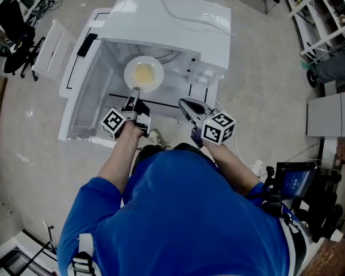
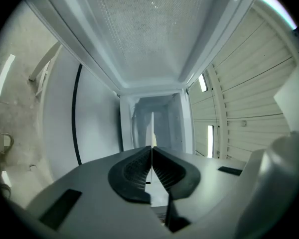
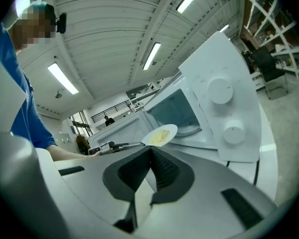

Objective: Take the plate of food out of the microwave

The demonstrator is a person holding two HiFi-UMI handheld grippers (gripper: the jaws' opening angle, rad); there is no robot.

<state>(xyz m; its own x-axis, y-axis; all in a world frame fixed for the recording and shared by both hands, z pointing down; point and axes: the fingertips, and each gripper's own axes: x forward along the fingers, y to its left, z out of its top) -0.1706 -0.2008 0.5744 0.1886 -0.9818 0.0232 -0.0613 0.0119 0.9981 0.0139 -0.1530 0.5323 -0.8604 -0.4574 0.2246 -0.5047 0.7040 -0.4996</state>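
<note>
The boxy white microwave has a smooth, glossy shell, and its cavity walls are just as shiny. The round white plate looks like glazed ceramic and carries soft, matt yellow food. The left gripper and right gripper have matt grey plastic bodies; their black fingers are ribbed and rubbery. The pale floor is speckled, with a dull sheen. The blue sleeve is soft cloth.

Industrial workshop or lab hall.
Concrete floor, metal shelving beyond the right claw, ceiling strip lights above it.
</note>
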